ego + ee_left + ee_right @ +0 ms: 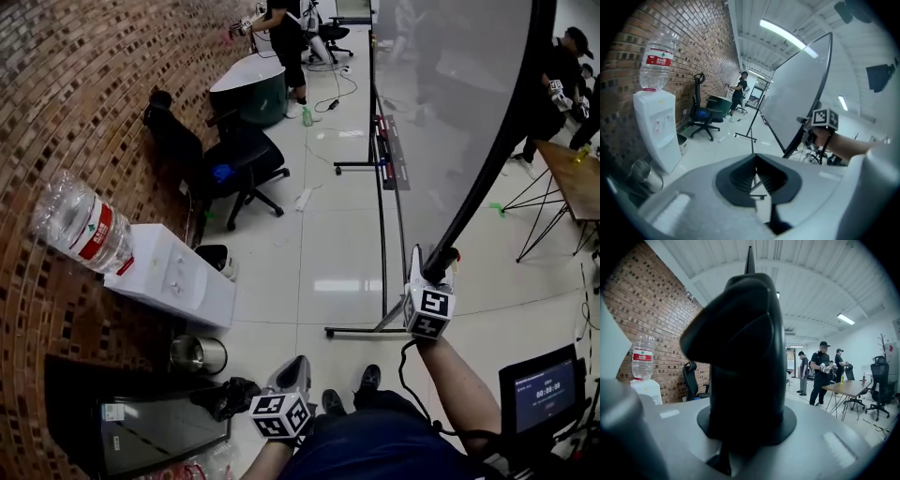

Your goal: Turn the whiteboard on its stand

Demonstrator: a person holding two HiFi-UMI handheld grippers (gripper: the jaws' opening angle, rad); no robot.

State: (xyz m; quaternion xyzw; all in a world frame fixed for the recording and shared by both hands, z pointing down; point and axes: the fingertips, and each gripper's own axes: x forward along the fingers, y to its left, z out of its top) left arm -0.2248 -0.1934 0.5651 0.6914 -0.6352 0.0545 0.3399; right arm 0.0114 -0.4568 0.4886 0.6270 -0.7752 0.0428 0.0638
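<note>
Currently: board (450, 94), tilted on its stand (382, 234), with its lower black edge standing out toward me. Right gripper (433, 267): clamped on that edge near the bottom corner, which I judge gives me the best leverage for turning the panel. My forearm is stretched forward and up, jaws pointing up along the frame. Left gripper (294, 367): jaws together and empty, held low by my waist, likely to stay clear of the board.
</note>
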